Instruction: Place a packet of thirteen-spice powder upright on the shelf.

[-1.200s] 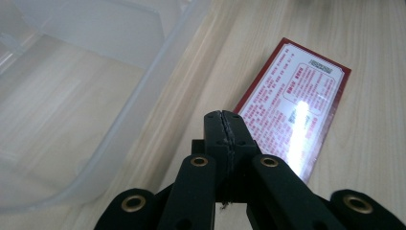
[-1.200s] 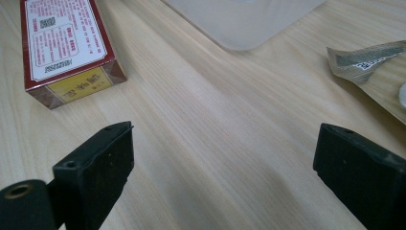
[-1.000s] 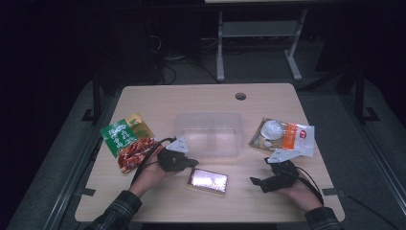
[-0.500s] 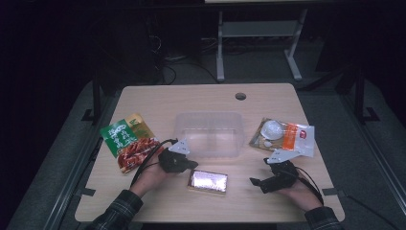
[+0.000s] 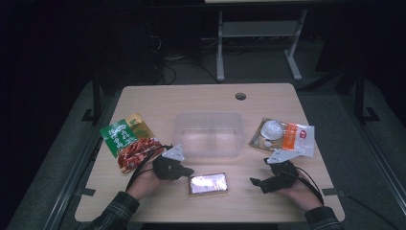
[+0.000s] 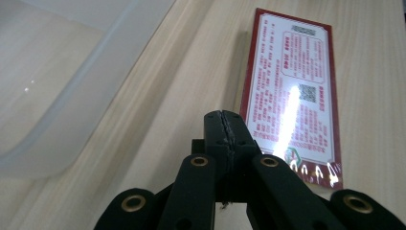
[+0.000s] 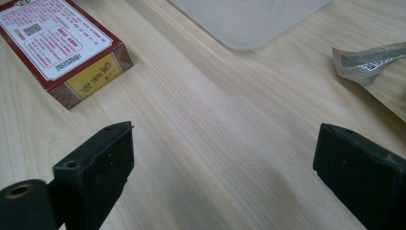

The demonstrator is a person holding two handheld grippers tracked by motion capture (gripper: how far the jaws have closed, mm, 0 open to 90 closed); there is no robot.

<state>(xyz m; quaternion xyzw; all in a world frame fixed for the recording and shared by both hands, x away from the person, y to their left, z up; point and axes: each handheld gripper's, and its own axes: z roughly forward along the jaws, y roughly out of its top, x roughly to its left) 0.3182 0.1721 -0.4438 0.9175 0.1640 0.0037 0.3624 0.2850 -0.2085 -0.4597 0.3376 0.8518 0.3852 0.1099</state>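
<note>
A flat red-edged box (image 5: 208, 184) with a white printed label lies near the table's front edge, between my two grippers. My left gripper (image 5: 188, 170) is shut with nothing in it, its tips close to the box's left end. In the left gripper view the closed jaws (image 6: 223, 118) point along the wood beside the box (image 6: 292, 91). My right gripper (image 5: 254, 182) rests open on the table to the right of the box. In the right gripper view the box (image 7: 62, 48) lies at the upper left, well clear of the wide-apart jaws.
A clear plastic tub (image 5: 209, 135) stands in the middle of the table, its corner (image 6: 57, 81) near my left gripper. A green and red snack packet (image 5: 128, 141) lies at the left. An orange and white packet (image 5: 282, 136) lies at the right. A cable hole (image 5: 241, 96) is at the back.
</note>
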